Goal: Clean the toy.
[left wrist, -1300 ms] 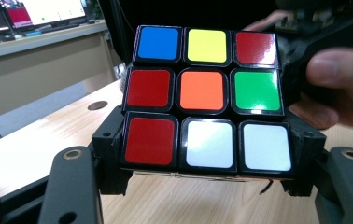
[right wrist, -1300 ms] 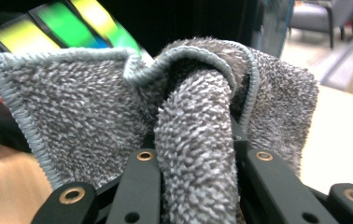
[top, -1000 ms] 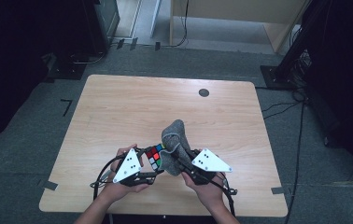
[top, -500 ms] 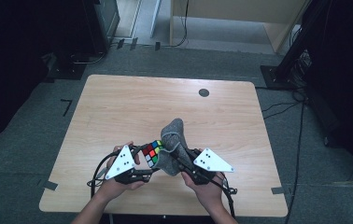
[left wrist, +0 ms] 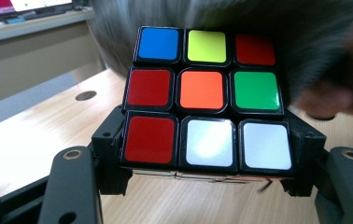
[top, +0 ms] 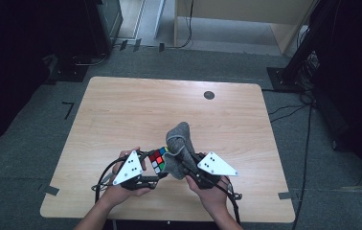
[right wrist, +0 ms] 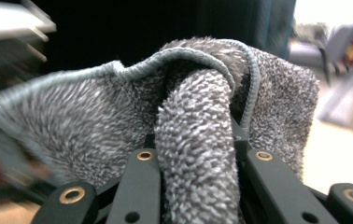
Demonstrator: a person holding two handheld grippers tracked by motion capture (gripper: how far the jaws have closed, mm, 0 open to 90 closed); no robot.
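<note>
the puzzle cube (left wrist: 206, 100) sits clamped between the jaws of my left gripper (top: 143, 175), held above the near edge of the wooden table (top: 121, 120), just in front of me. in the left gripper view its upper face tilts toward the camera: blue, yellow and red squares on the far row, red, orange and green across the middle, red and two whites nearest. the jaws press on its lower layer from both sides, which i judge leaves that top face free to be worked on.

touching the cube's right side is the grey cloth (top: 179, 143). my right gripper (top: 188, 167) is closed on a fold of it; in the right gripper view a thick roll of the fluffy fabric stands pinched between the jaws while the rest drapes behind and rises above them in a loose peak. i judge the cloth is bunched like this so a soft pad meets the cube, and the cube is gripped firmly so it does not slip under the rubbing.

both my hands rest low at the near edge, grippers angled inward to each other. far across the table a small dark round spot (top: 209, 95) marks the surface.
</note>
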